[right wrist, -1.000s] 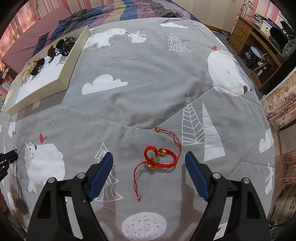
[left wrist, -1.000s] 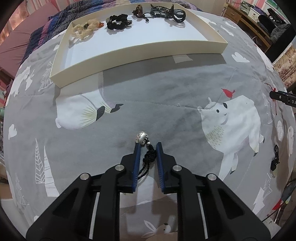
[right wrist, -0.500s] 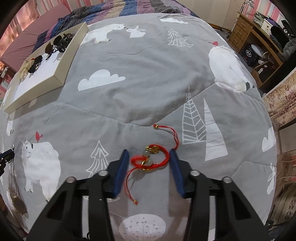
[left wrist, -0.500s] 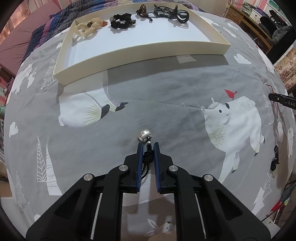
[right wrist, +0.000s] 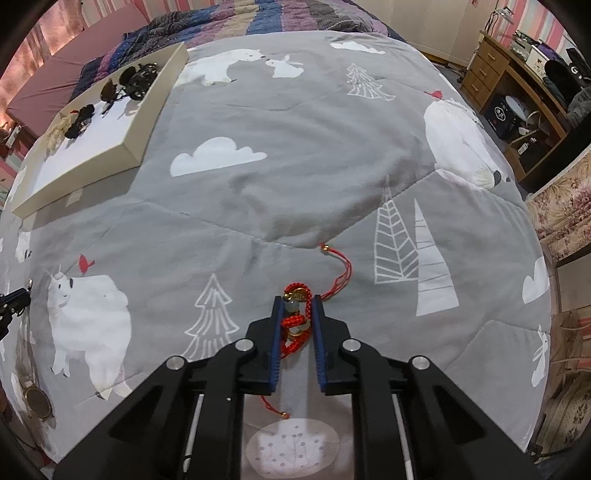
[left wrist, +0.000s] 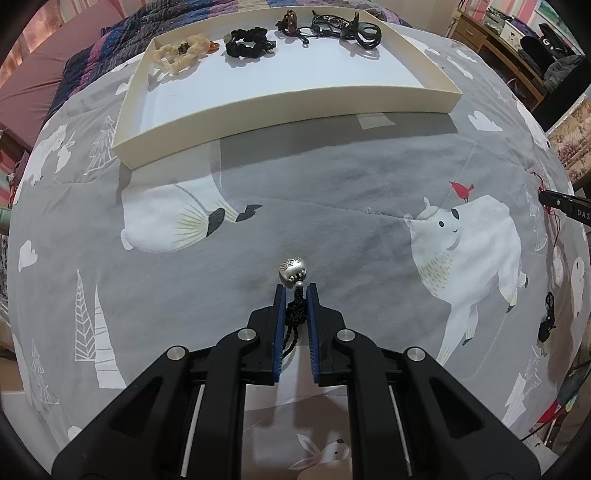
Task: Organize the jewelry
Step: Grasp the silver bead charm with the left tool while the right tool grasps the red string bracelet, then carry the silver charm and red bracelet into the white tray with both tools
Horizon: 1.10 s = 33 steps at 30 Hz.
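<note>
My left gripper (left wrist: 295,290) is shut on the black cord of a pendant with a silver bead (left wrist: 293,272), over the grey bedspread. A cream tray (left wrist: 295,99) lies ahead with a beige scrunchie (left wrist: 181,53), a black scrunchie (left wrist: 247,42) and dark pieces (left wrist: 332,24) along its far side. My right gripper (right wrist: 297,304) is shut on a red cord bracelet with gold charms (right wrist: 295,321); its red tails (right wrist: 341,271) trail on the blanket. The tray shows at the far left in the right wrist view (right wrist: 129,147).
A black cord pendant (left wrist: 546,321) lies at the right edge of the bedspread. A round gold-rimmed piece (right wrist: 37,402) lies at the lower left. A wooden desk (right wrist: 517,74) and a floral chair (right wrist: 565,206) stand past the bed's right side.
Both grippers closed: the left onto the black cord pendant, the right from wide open onto the red bracelet. The left gripper also moved toward the tray.
</note>
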{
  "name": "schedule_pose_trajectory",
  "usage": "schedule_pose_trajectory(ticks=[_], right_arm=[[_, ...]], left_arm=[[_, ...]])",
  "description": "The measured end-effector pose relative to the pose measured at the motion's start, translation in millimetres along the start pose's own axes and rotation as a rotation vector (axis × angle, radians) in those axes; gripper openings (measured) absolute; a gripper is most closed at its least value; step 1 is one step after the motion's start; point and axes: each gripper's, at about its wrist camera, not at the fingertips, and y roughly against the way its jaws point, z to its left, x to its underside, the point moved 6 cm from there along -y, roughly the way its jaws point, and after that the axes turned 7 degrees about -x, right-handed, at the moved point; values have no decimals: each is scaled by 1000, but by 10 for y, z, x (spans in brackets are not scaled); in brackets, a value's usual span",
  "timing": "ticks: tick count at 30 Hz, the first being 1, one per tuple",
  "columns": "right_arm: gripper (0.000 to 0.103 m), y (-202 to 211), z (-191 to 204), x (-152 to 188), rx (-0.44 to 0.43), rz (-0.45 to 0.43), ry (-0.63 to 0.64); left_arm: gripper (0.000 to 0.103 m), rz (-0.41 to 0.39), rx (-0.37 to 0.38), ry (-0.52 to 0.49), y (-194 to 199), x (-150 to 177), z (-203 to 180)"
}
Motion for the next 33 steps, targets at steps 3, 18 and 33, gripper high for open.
schedule_pose_trajectory(ticks=[3,18,33], right_arm=[[15,45,59,3,-11,-10,11],[15,161,716,-120,-88,-58,81],[15,217,1468,-554,-167,-77,151]], left_arm=[[9,-8,5,4,31,-11,23],[9,-42,22,62,118,-62,245],[9,-83,9,92,259,-369,499]])
